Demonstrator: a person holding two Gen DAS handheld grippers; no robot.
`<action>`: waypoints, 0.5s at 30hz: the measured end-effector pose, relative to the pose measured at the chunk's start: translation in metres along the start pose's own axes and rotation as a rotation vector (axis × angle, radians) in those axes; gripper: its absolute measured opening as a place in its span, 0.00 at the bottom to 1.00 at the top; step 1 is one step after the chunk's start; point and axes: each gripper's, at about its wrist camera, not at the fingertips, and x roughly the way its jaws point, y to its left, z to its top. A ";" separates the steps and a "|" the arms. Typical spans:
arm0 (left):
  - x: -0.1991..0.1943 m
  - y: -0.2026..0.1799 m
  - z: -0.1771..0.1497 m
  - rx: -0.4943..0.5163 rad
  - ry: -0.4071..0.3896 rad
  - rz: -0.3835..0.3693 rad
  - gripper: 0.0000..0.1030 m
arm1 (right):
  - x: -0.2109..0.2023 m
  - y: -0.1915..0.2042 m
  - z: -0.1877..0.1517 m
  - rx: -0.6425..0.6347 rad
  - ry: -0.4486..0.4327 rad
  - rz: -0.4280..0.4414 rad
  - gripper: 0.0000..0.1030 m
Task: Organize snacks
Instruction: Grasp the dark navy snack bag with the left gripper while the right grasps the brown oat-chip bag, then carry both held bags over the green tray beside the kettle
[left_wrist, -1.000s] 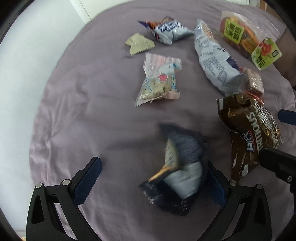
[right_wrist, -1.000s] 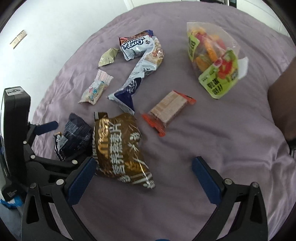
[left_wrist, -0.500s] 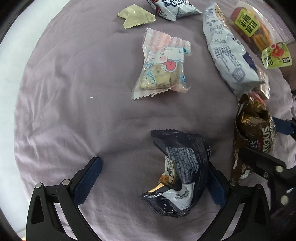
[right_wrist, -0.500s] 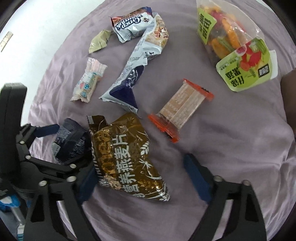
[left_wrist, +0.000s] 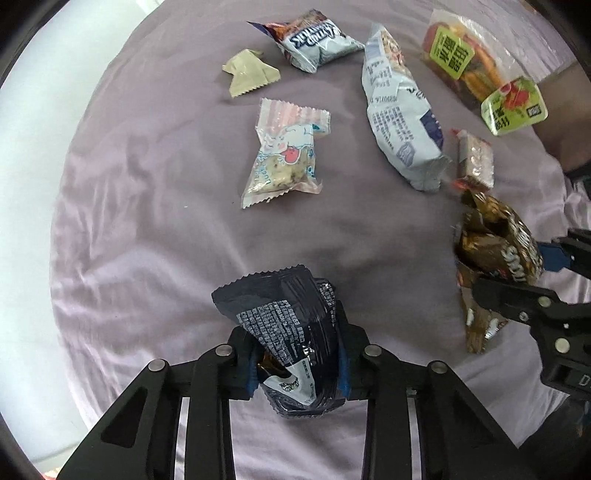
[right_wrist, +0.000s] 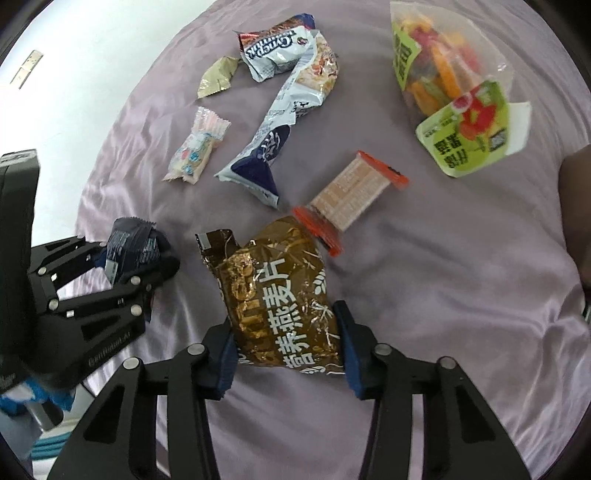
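Both grippers, wide open a second ago, are now closing on packets: the left gripper (left_wrist: 299, 363) pinches a dark blue packet (left_wrist: 291, 332) between its pads, the right gripper (right_wrist: 288, 345) squeezes the lower end of a brown oat bag (right_wrist: 277, 299). Judged, two pickups are under way at once. The blue packet is crumpled and upright; the brown bag is glossy and creased, with the remaining snacks scattered ahead on the purple cloth (right_wrist: 461, 277).

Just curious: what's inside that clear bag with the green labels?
The clear bag shows orange, red and green strips inside. Its green labels cover part of the contents, so what lies behind them can't be seen.
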 end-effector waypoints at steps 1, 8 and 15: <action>-0.003 0.002 0.002 -0.007 -0.002 -0.004 0.26 | -0.009 -0.003 -0.007 -0.007 -0.003 0.004 0.42; -0.036 0.010 0.001 -0.020 -0.026 -0.023 0.25 | -0.044 -0.013 -0.017 0.003 -0.028 0.002 0.41; -0.072 0.009 0.006 0.086 -0.034 -0.032 0.25 | -0.067 -0.042 -0.047 0.093 -0.008 0.003 0.41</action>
